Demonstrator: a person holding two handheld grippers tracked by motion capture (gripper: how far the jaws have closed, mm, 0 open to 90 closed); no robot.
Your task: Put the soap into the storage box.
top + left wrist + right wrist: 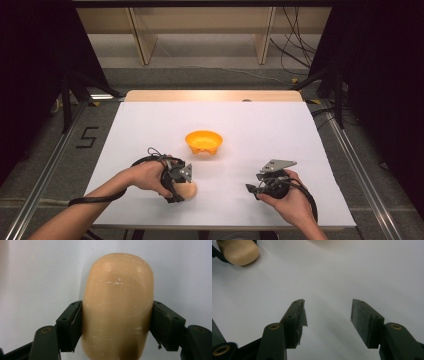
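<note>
We are judging the main risk to be a slip: the loaf [117,307] is smooth and rounded, and the left gripper [117,325] is catching it only across its near end, so a lift could be letting it pivot or squirt forward out of the jaws (a tighter squeeze on so rounded a shape might worsen this). A second risk, if the bowl [203,142] is the goal, is tipping that light bowl with a clumsy drop. We are seeing the left jaws partly closed, both pads lying against the loaf's sides; it is resting on the white table [280,130] near the front edge, well short of the bowl. The right gripper [327,315] is standing wide open over bare table, holding nothing, with the loaf [238,251] well off to its side.
</note>
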